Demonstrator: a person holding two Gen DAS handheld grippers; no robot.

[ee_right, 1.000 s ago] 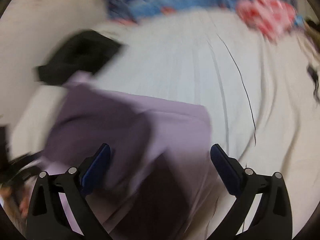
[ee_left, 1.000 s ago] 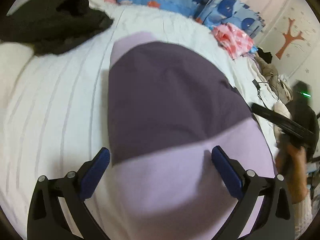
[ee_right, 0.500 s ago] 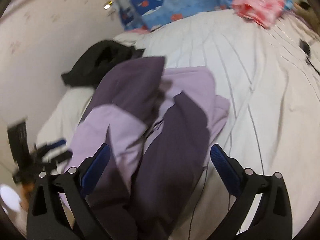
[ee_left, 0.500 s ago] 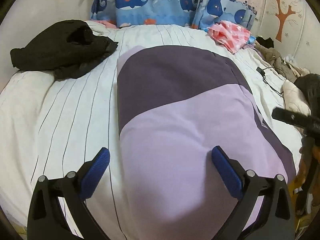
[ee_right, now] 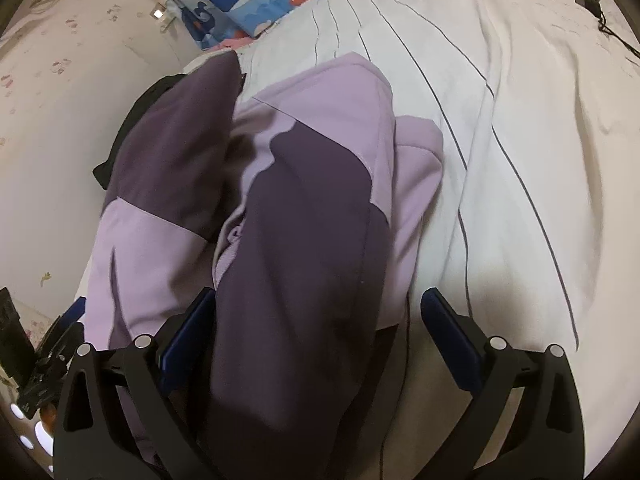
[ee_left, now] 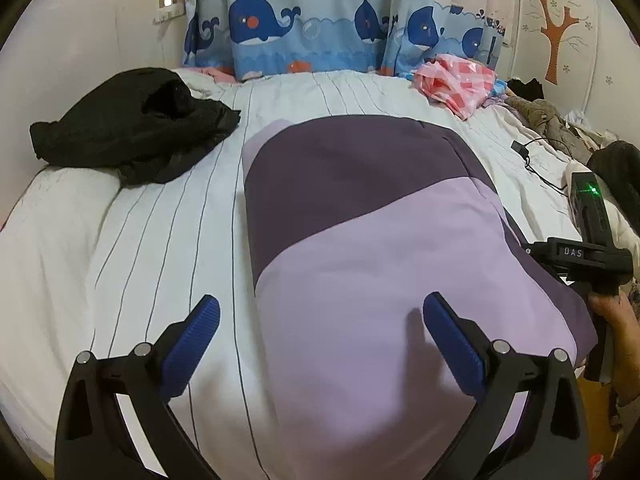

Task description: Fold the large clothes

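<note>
Right now I have the purple garment point(ee_left: 360, 248) spread lengthwise down the striped bed point(ee_left: 160, 240), its dark band toward the whale curtain point(ee_left: 304, 36) and its pale lilac half toward me. From my left gripper point(ee_left: 320, 332) the piece looks smooth and flat; the jaws stand wide apart above its near left edge, one pad over bare sheet, the other over lilac cloth, holding nothing. My right gripper point(ee_right: 316, 332) also has its jaws spread wide and empty, with a thick dark fold of the garment point(ee_right: 296, 240) lying between them, though I cannot tell whether the pads touch it.

On that side of the garment the cloth is far messier: dark and lilac layers overlap in humps, and a lilac cuff or hem bulges out toward the bare sheet.

My judgement is that the risk sits there. If I close the right jaws on that hump I may catch several layers at once, or only the top one, and a lift would then drag the neat side askew. A thin black cable point(ee_right: 404, 352) runs under the garment's edge beside the right jaws and could get pinched in with the cloth. Beyond the garment's far left corner lies a black clothes heap point(ee_left: 132, 128), close enough that a wide swing of cloth could snag it.
</note>
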